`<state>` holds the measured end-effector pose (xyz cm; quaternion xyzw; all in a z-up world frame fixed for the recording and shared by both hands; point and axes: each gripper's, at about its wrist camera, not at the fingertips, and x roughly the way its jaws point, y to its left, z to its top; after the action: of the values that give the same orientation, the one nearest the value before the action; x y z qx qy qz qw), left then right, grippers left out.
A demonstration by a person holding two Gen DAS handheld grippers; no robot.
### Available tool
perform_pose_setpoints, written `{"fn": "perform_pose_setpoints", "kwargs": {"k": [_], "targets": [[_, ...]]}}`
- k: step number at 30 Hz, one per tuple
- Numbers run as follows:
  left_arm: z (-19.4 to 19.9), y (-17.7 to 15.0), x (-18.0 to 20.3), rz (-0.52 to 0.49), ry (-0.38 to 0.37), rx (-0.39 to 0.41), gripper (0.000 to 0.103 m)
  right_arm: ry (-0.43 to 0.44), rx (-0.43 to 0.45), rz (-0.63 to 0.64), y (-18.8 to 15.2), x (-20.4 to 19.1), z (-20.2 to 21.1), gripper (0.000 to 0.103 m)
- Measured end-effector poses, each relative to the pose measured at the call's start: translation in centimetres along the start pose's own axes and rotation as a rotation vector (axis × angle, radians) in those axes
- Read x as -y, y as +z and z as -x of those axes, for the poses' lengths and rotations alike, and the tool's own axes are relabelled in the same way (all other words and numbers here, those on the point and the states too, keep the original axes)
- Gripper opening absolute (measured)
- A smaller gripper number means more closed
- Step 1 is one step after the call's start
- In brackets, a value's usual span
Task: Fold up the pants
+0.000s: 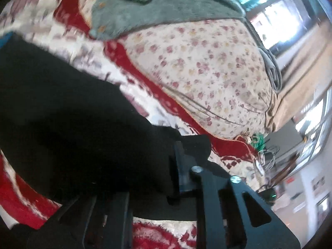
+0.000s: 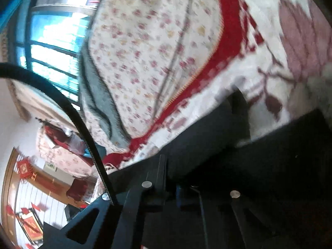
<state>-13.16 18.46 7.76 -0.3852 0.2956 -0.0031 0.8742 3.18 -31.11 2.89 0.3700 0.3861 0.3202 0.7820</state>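
Note:
The black pants (image 1: pixel 68 120) hang as a dark mass across the left and middle of the left wrist view, over a red and white blanket (image 1: pixel 68 47). My left gripper (image 1: pixel 176 174) is shut on the pants' edge, with cloth bunched between the fingers. In the right wrist view the pants (image 2: pixel 259 166) fill the lower right. My right gripper (image 2: pixel 176 186) is shut on the pants, its fingers mostly buried in black cloth. Both views are tilted and blurred.
A floral quilt (image 1: pixel 203 70) and a grey-green blanket (image 1: pixel 157 6) lie on the bed beyond the pants. Barred windows (image 2: pixel 51 47) are at the far side. A black cable (image 2: pixel 68 112) curves across the right wrist view. Furniture and cords (image 1: pixel 263 157) stand past the bed's edge.

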Motion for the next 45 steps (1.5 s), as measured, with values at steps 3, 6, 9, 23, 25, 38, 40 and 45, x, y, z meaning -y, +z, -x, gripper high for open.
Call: {"fn": "perform_pose_setpoints", "kwargs": {"k": [3,6,9,23,25,38,40,45], "targets": [[0.7,0.4,1.0,-0.025,-0.010,0.004,0.011,0.000,0.025,0.064,0.4,-1.8,1.7,0.005],[1.6,-0.1,1.7,-0.048,-0.031,0.002,0.011,0.002,0.051,0.095,0.6,-2.8,4.0,0.005],[1.7,-1.3,2.1,-0.085,-0.011,-0.014,0.011,-0.034,0.071,0.125,0.3,-2.9,6.3,0.005],[-0.6,-4.9,-0.7,-0.107,0.162,-0.104,0.011,-0.294,-0.091,0.036,-2.6,1.9,5.4,0.005],[-0.8,-5.0,-0.7,-0.119,0.177,-0.104,0.011,-0.302,-0.093,0.049,-2.8,1.8,5.7,0.005],[0.9,-4.6,-0.5,-0.104,0.205,-0.087,0.022,-0.445,0.007,0.060,-1.2,0.3,11.2,0.027],[2.0,-4.3,-0.4,-0.115,0.212,-0.062,0.022,-0.465,0.020,0.084,-0.8,-0.4,11.2,0.031],[3.7,-3.5,-1.3,-0.097,0.231,-0.043,0.032,-0.510,0.023,0.110,0.3,-0.4,10.1,0.038]]}}
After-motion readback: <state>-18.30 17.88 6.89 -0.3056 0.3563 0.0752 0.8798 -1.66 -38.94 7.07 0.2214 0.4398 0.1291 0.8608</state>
